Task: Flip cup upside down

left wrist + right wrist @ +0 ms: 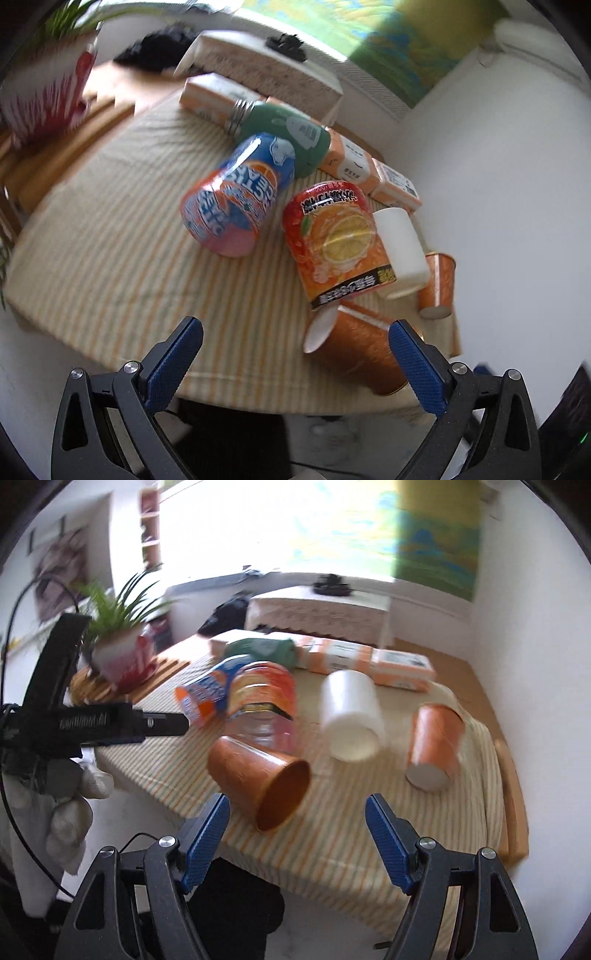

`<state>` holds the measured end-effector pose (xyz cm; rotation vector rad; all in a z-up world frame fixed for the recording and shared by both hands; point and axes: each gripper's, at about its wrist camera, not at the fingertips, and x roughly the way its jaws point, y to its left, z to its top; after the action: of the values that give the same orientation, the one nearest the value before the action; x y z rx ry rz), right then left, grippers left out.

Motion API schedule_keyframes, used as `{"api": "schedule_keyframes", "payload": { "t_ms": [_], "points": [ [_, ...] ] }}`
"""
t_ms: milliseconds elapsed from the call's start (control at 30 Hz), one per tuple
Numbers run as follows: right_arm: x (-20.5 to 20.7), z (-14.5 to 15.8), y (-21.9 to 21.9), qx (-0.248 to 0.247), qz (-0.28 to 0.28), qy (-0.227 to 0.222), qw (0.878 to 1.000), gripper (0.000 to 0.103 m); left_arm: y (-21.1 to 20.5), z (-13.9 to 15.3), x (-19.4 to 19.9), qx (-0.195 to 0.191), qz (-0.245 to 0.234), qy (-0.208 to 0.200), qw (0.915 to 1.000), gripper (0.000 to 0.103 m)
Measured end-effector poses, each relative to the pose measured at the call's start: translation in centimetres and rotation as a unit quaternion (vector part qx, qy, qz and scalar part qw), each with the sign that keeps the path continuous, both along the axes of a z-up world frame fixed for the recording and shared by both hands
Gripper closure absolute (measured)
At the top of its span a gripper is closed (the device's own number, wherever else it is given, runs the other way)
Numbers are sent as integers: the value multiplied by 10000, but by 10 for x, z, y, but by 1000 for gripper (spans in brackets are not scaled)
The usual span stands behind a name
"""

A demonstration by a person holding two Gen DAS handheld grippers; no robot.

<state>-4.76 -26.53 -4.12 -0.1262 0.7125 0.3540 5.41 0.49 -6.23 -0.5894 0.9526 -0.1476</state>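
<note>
An orange paper cup lies on its side near the front edge of the striped table, mouth toward my right gripper, which is open just in front of it. It also shows in the left wrist view, beside the right finger of my open, empty left gripper. A white cup and a second orange cup stand upside down further right, also seen in the left wrist view as the white cup and the orange cup.
Two orange drink bottles, a green flask and orange boxes crowd the striped tablecloth. A potted plant stands at the back left. The left gripper's body and a gloved hand fill the left of the right wrist view.
</note>
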Motion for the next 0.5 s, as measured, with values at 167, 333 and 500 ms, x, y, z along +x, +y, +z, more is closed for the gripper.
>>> {"api": "schedule_keyframes", "payload": {
  "t_ms": [167,333,500],
  "points": [
    [-10,5,-24,50,-365,-262,9990,31,-10,-14,11,-526,487,583,9957,5],
    [-14,8,-33,79,-444,-430,9981,31,-25,-27,20,-658,736,897,9911,7],
    [-21,8,-29,-55,-340,-593,9976,31,-35,-44,32,-849,901,1141,9857,13]
  ]
}}
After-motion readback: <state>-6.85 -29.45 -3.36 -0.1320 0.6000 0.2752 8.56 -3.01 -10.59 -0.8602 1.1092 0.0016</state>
